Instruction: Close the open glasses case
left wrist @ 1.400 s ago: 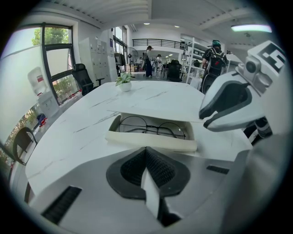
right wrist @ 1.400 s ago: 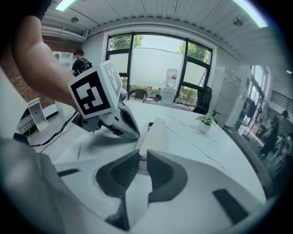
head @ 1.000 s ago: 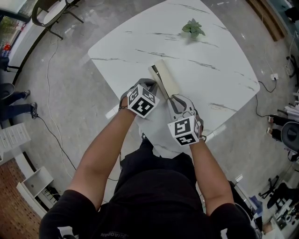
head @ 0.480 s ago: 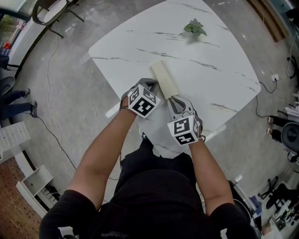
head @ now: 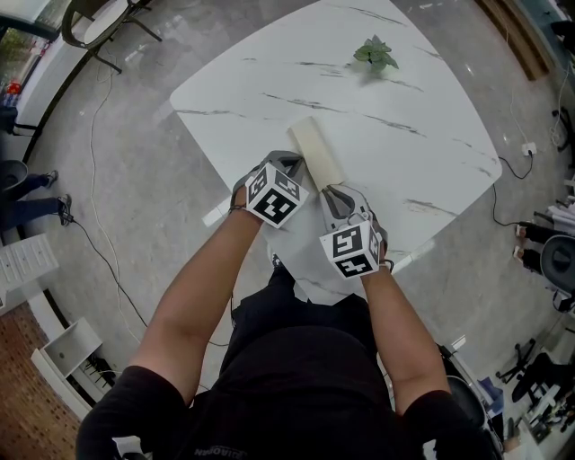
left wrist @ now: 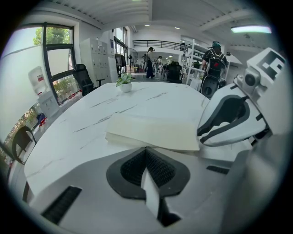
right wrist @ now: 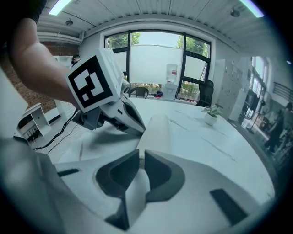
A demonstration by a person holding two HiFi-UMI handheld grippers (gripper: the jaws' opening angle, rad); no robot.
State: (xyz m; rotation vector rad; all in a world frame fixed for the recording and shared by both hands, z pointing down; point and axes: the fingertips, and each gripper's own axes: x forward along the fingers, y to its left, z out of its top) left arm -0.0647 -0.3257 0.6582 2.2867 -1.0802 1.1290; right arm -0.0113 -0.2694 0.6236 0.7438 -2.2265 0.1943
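The cream glasses case (head: 316,152) lies closed on the white marble table (head: 422,126), long side running away from me. In the left gripper view the case (left wrist: 153,132) sits flat just beyond my left gripper (left wrist: 145,153), whose pads meet with nothing between them. The right gripper view has the case (right wrist: 155,130) stretching straight ahead of my right gripper (right wrist: 138,157), which is shut and empty. From the head view, the left gripper (head: 289,162) is beside the case's near left side. My right gripper (head: 334,193) is at its near end.
A small potted plant (head: 372,55) stands at the table's far side. The near table edge (head: 269,260) is right under my hands. Chairs (head: 99,27) and a floor cable (head: 99,252) lie off to the left.
The case's lid, raised one second ago with the dark inside showing, now lies shut. The right gripper has drawn back slightly toward me; the left has hardly moved.
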